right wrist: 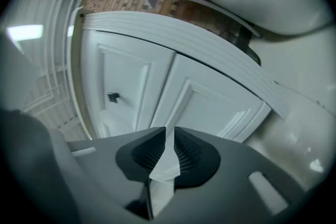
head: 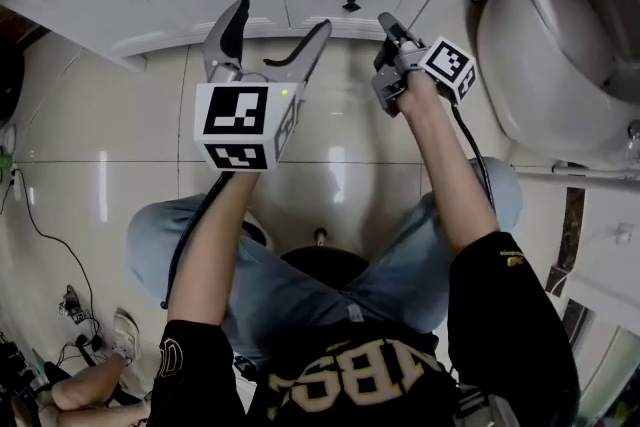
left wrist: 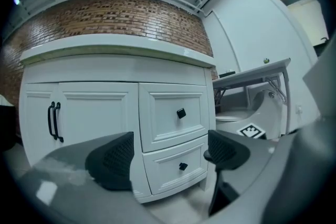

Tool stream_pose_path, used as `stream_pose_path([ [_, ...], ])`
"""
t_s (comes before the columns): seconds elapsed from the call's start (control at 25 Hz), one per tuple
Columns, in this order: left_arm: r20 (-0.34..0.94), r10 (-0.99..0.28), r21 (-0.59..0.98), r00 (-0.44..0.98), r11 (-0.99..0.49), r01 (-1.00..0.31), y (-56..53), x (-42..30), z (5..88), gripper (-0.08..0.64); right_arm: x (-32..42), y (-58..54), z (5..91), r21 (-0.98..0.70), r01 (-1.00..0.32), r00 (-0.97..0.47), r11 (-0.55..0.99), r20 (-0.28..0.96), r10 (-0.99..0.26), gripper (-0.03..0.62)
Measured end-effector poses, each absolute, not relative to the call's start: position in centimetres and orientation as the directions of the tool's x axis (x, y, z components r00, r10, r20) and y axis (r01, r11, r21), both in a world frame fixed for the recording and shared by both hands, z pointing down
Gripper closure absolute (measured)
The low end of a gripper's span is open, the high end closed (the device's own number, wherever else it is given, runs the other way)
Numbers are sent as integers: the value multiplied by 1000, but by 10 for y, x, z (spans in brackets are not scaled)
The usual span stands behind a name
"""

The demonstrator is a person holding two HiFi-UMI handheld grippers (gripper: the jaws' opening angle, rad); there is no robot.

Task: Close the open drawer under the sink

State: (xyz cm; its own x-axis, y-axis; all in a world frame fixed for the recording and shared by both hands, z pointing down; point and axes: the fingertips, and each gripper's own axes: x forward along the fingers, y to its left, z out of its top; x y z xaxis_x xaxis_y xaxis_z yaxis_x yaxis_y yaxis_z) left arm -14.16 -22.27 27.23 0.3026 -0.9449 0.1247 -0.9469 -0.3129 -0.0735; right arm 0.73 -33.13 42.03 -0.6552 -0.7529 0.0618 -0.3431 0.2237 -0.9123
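At 12 o'clock the upper drawer (left wrist: 176,115) and lower drawer (left wrist: 169,174) under the sink both look flush with the cabinet, so I judge the closing done. My left gripper (head: 283,20) is spread wide and empty, and my right gripper (head: 388,23) is pinched to a sliver on nothing. If I withdraw carelessly, a left jaw could hook a knob (left wrist: 182,166) and drag a drawer out.

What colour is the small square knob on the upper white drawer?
Black; the small square knob shows best in the left gripper view.
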Motion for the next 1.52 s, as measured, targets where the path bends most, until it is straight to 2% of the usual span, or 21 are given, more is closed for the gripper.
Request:
stream_pose_path([
  [0.08,120,-941,-119,315,-329,-937,-219,-136,276,112,18,-314,386,-802,-475,-656,362,49,-753,533],
  [0.2,109,-943,-84,313,-322,-943,-213,-137,288,112,33,-281,349,-478,-726,-598,495,84,-797,478],
  [0.24,99,-946,-56,309,-315,-947,-213,-138,290,112,35,-272,338,-375,-768,-582,519,71,-810,453],
  [0.36,69,-954,-63,292,-297,-953,-214,-140,290,112,34,-251,307,-134,-820,-560,556,-8,-829,289],
  [0.44,49,-958,-75,283,-286,-955,-213,-137,286,112,34,-239,293,-24,-831,-554,555,-45,-831,243],
  [0.56,24,-959,-46,282,-283,-958,-211,-127,278,114,51,-225,278,45,-873,-488,486,-67,-870,243],
  [0.64,3,-957,-53,290,-290,-956,-214,-118,270,116,68,-222,264,66,-902,-430,426,-87,-898,269],
  [0.72,-12,-957,-78,291,-289,-954,-218,-114,260,120,78,-220,252,55,-914,-406,402,-114,-907,294],
  [0.84,-25,-964,-61,263,-262,-963,-221,-119,254,121,90,-223,247,14,-921,-388,389,-117,-914,299],
  [1.0,-14,-979,20,203,-204,-979,-220,-128,260,126,81,-225,261,44,-896,-444,443,-42,-895,298],
  [1.16,-21,-984,93,180,-181,-979,-211,-131,261,126,56,-211,264,146,-847,-522,512,-41,-852,298],
  [1.36,-56,-977,16,207,-208,-978,-206,-118,245,126,63,-214,269,95,-852,-519,514,-25,-855,298],
  [1.52,-40,-977,-27,211,-210,-977,-206,-119,244,127,51,-211,264,160,-841,-528,517,-35,-849,298],
])
